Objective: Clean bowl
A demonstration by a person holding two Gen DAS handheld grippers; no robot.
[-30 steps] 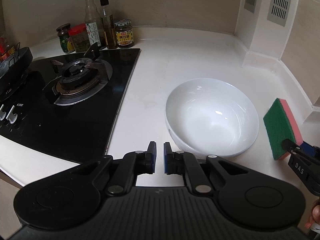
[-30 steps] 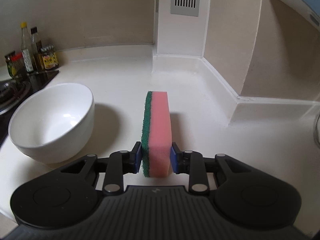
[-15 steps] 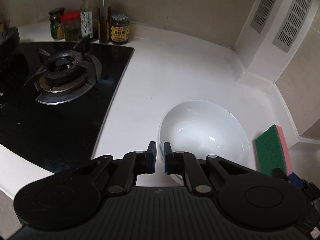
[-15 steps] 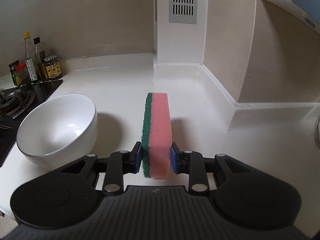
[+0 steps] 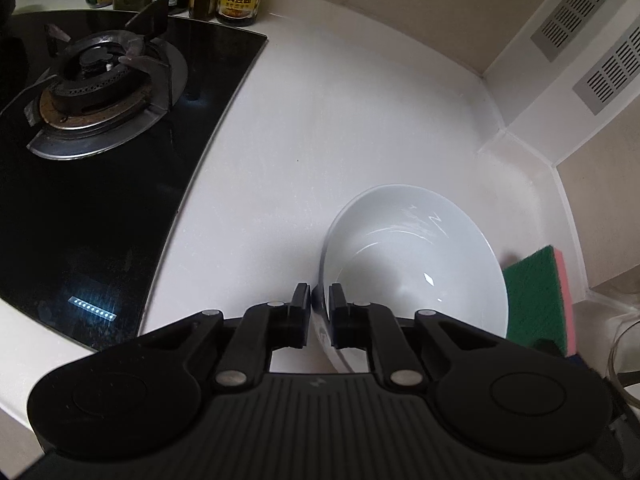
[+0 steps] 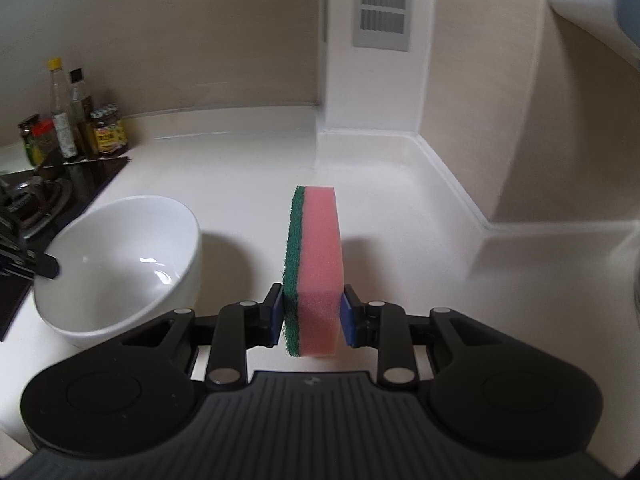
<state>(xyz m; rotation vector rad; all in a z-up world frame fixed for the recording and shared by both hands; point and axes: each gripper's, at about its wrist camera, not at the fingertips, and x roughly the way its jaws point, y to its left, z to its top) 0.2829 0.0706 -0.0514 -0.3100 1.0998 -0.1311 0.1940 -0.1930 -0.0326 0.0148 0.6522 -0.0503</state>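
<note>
- The white bowl (image 5: 416,276) is shiny and is set on the counter (image 5: 320,128) beside the stove (image 5: 100,140).
- Its near rim is straddled by the left gripper (image 5: 319,304), whose jaws are opening.
- The sponge (image 6: 316,268) is squeezed in the right gripper (image 6: 313,312), right of the bowl.

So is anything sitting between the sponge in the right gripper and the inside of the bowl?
Nothing visible. The sponge, clamped in the right gripper, hangs beside the bowl, bare countertop between them. Only the left gripper is near, its opening jaws straddling the bowl's opposite rim.
</note>
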